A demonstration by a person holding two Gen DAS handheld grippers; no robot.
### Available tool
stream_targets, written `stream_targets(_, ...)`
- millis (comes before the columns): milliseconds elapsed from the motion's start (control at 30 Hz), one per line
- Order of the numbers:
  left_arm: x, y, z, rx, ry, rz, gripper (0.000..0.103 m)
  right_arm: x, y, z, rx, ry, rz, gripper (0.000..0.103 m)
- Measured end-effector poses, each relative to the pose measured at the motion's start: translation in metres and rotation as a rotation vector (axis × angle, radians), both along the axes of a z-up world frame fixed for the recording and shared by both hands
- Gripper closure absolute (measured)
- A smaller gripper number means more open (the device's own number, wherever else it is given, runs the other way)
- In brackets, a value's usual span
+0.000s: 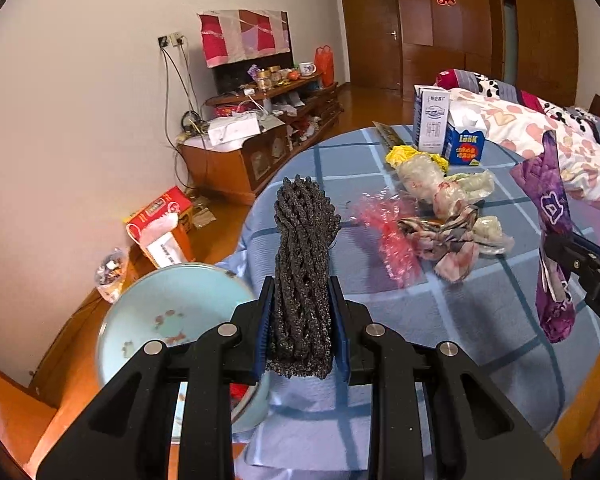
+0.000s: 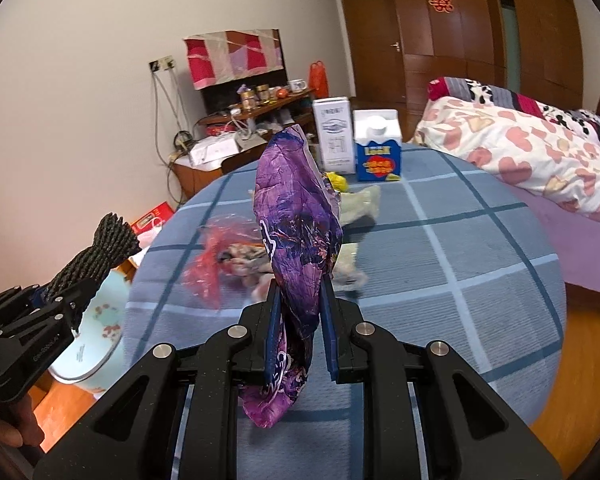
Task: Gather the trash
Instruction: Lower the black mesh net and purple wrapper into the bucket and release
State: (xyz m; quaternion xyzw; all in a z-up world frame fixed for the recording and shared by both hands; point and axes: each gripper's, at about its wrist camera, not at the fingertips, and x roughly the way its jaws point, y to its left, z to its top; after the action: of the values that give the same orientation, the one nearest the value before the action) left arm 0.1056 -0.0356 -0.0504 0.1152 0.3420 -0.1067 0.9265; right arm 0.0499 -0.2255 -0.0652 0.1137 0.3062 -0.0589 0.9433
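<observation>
My left gripper (image 1: 302, 292) is shut on a dark grey mesh bundle (image 1: 304, 248), held above the table's left edge, right of a pale blue basin (image 1: 140, 320). My right gripper (image 2: 301, 292) is shut on a crumpled purple wrapper (image 2: 296, 216), held above the table. The right gripper shows in the left wrist view (image 1: 556, 256), and the left gripper in the right wrist view (image 2: 60, 300). More trash lies on the blue checked tablecloth (image 1: 460, 312): a red plastic film (image 1: 384, 232), a patterned cloth scrap (image 1: 448, 240), clear plastic wads (image 1: 428, 180) and a yellow bag (image 1: 404, 156).
A white milk carton (image 1: 430, 120) and a blue carton (image 1: 466, 136) stand at the table's far side. A bed with heart-print bedding (image 2: 520, 160) is to the right. A cluttered wooden cabinet (image 1: 252, 152) and a red box (image 1: 160, 220) are on the left.
</observation>
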Motion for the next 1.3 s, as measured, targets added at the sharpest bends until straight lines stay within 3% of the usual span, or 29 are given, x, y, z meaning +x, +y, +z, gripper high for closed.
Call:
stream_targets(533,-0.024,0.05,0.008,0.002,-0.035,0.07,0.077,-0.008,0.047,0.013,-0.032,-0.019,0.082,0.083)
stream_targets(1300,-0.021,0.103,0.009,-0.026,-0.04,0.176,0.077,0.006,0.105,0.019,-0.053,-0.014,0.211,0.083)
